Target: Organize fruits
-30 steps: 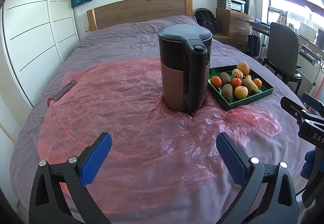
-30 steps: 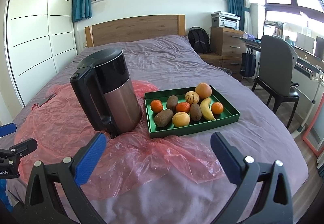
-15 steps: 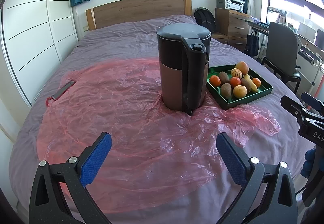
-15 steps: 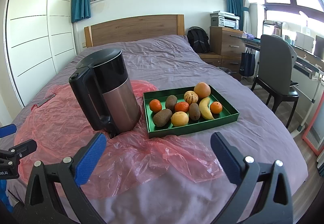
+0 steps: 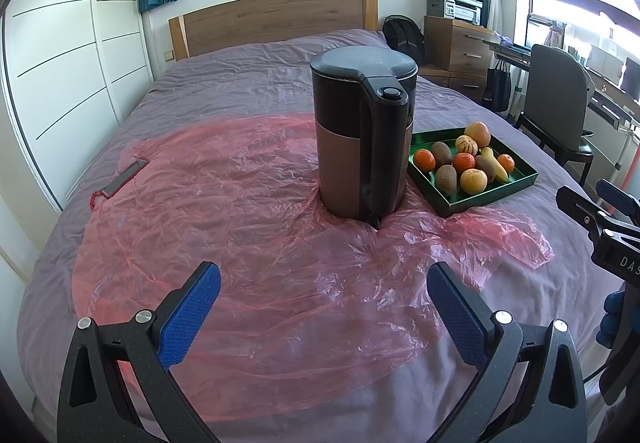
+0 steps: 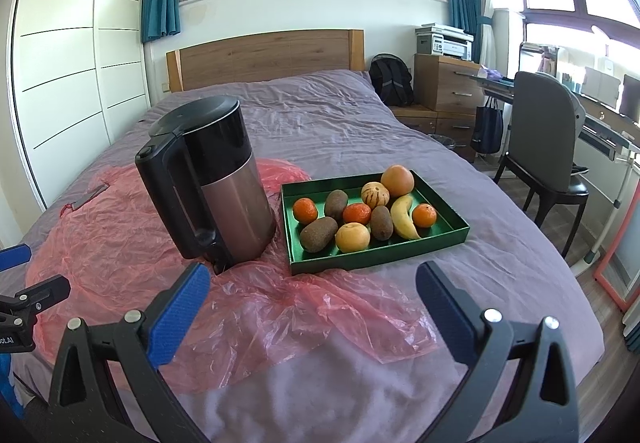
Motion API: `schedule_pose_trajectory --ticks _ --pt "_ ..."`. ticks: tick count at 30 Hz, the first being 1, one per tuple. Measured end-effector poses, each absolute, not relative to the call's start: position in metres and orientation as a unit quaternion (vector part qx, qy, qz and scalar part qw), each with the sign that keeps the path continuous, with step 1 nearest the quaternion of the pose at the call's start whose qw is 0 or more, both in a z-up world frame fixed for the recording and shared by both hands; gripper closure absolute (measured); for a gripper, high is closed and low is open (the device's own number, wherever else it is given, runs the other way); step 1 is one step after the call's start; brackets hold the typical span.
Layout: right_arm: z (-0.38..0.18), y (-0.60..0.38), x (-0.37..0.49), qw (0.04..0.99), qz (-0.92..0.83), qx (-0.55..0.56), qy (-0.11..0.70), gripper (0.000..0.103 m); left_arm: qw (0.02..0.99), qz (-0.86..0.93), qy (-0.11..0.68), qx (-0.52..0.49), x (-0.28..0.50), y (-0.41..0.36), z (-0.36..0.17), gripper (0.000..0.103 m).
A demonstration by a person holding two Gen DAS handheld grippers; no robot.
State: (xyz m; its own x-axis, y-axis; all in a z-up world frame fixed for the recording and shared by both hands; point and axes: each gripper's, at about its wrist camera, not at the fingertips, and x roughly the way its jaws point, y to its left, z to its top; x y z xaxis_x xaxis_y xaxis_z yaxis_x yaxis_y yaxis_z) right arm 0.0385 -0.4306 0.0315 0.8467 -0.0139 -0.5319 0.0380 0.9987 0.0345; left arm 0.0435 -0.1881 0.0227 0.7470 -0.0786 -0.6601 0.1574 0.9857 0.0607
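Lying in green tray (image 6: pixel 376 263), fruits (image 6: pixel 352 237) well beyond spread jaws.

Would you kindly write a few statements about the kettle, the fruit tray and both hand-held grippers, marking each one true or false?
1. The kettle stands on the pink plastic sheet. True.
2. The green tray holds one banana. True.
3. The right hand-held gripper is shut on a kiwi. False: it is open and empty.
4. The kettle lid is open. False: it is closed.
5. The left hand-held gripper is open and holds nothing. True.
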Motion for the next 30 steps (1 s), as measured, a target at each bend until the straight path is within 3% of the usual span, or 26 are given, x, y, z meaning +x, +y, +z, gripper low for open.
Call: schedule_pose_trajectory --ticks 30 --pt "0.0405 -0.4298 0.0389 0.961 -0.012 0.015 0.277 0.000 0.937 -0.059 0.339 0.056 0.0402 -0.1801 0.0284 0.001"
